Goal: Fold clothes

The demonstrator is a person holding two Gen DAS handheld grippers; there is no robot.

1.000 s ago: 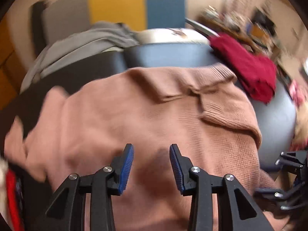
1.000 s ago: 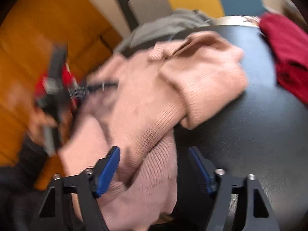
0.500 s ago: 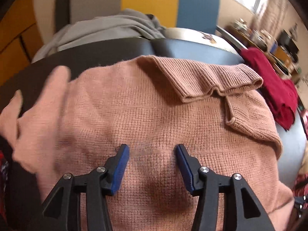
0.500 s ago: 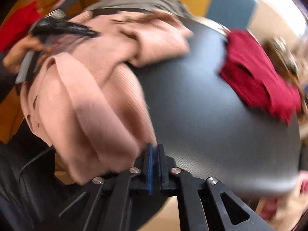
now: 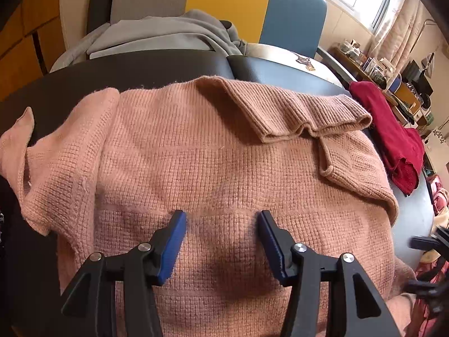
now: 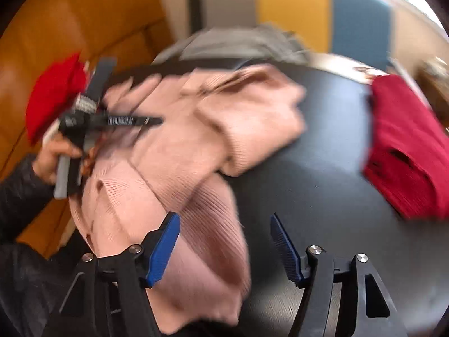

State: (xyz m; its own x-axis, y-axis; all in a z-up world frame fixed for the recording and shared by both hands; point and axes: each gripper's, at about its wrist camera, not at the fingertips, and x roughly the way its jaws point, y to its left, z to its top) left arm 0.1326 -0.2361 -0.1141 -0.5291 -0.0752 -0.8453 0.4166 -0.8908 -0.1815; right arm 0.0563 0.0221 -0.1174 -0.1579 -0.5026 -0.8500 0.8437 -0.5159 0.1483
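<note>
A pink knit sweater (image 5: pixel 202 168) lies spread over the dark table (image 5: pixel 280 70), its ribbed hem folded back at the far side and a sleeve trailing left. My left gripper (image 5: pixel 221 219) hovers open over the sweater's middle, nothing between its blue pads. In the blurred right wrist view the same sweater (image 6: pixel 196 140) hangs over the table's near left edge. My right gripper (image 6: pixel 224 224) is open above that hanging part and the table edge. The left gripper (image 6: pixel 112 120) shows there too, held by a hand (image 6: pixel 53 157).
A dark red garment (image 5: pixel 393 137) lies at the table's right side, seen also as red garment (image 6: pixel 409 146). A grey garment (image 5: pixel 168 36) is heaped at the back before coloured chair backs (image 5: pixel 224 2). Orange upholstery (image 6: pixel 70 28) lies left. Cluttered shelves (image 5: pixel 393 73) stand far right.
My right gripper was open, snapped shut with nothing in it half a second ago, and is open again over the sweater's near edge. My left gripper moved closer over the sweater, still open.
</note>
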